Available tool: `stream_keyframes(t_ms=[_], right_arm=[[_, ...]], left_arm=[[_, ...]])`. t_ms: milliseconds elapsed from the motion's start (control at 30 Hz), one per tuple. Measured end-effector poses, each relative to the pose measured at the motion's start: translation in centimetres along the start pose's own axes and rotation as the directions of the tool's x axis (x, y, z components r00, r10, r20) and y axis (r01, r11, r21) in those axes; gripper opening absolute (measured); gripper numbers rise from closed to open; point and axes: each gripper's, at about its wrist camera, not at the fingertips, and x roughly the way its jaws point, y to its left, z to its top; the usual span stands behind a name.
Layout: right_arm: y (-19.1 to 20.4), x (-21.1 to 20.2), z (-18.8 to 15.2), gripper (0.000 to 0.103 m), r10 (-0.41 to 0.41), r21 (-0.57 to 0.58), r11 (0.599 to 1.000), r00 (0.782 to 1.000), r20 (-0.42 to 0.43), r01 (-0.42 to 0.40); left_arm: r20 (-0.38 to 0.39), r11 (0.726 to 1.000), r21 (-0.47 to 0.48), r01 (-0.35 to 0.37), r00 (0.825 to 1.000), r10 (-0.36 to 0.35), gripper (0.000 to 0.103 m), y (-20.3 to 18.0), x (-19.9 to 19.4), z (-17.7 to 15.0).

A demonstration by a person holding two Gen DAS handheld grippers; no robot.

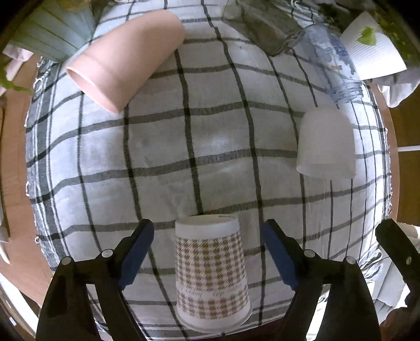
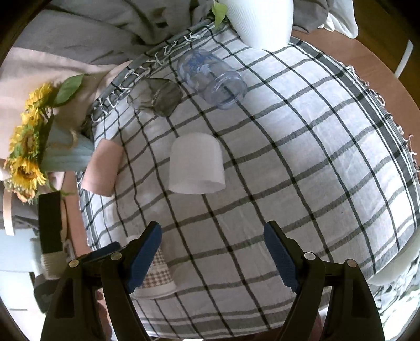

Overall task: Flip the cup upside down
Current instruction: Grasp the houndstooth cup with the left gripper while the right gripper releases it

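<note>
A houndstooth paper cup (image 1: 211,270) stands upside down on the checked cloth (image 1: 183,147), between the fingers of my open left gripper (image 1: 208,254), which do not touch it. In the right wrist view the same cup (image 2: 157,275) shows partly behind my left finger. A white cup (image 1: 325,144) stands upside down at the right; it also shows in the right wrist view (image 2: 195,168). My right gripper (image 2: 212,257) is open and empty above the cloth (image 2: 288,157), short of the white cup. A pink cup (image 1: 123,60) lies on its side at the far left.
A clear blue plastic jar (image 2: 212,78) and a grey glass jar (image 2: 155,97) lie on their sides at the far edge. A white vase (image 2: 262,21) stands behind them. A blue vase with sunflowers (image 2: 29,147) is at the left. The wooden table (image 2: 380,65) rims the cloth.
</note>
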Motion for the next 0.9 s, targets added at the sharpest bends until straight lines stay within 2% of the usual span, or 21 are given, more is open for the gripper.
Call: stream_keyframes(t_ms=[133,333,400,533,667,900], right_arm=[[-0.1,0.1,0.5,0.080,0.000,-0.009,1.000,1.000,-0.003,0.000],[-0.1,0.1,1.0,0.080,-0.002,-0.016,1.000,1.000,-0.003,0.002],[0.0,0.1,1.1,0.080,-0.002,-0.025,1.000,1.000,-0.007,0.002],[0.1,0.3,1.2,0.080,-0.005,-0.036,0.999,1.000,-0.013,0.004],[0.2,0.4,1.2,0.080,-0.010,-0.043,0.999,1.000,-0.015,0.009],[0.3,0.3,1.1,0.080,-0.005,-0.047,0.999,1.000,-0.013,0.004]], left_arm=[[-0.023,1.000,-0.025,0.016,1.000,-0.017,0.083,0.0,0.5,0.1],[-0.046,0.999,-0.049,0.017,0.999,-0.019,0.076,0.4,0.6,0.0],[-0.051,0.999,-0.047,0.019,0.998,-0.022,0.068,0.3,0.7,0.1],[-0.060,0.999,-0.043,0.010,0.998,-0.013,0.063,-0.3,1.5,0.7],[-0.059,0.999,-0.048,0.002,0.998,-0.005,0.052,-0.1,1.8,0.9],[-0.022,0.999,-0.053,0.003,1.000,-0.005,0.052,0.2,0.6,0.1]])
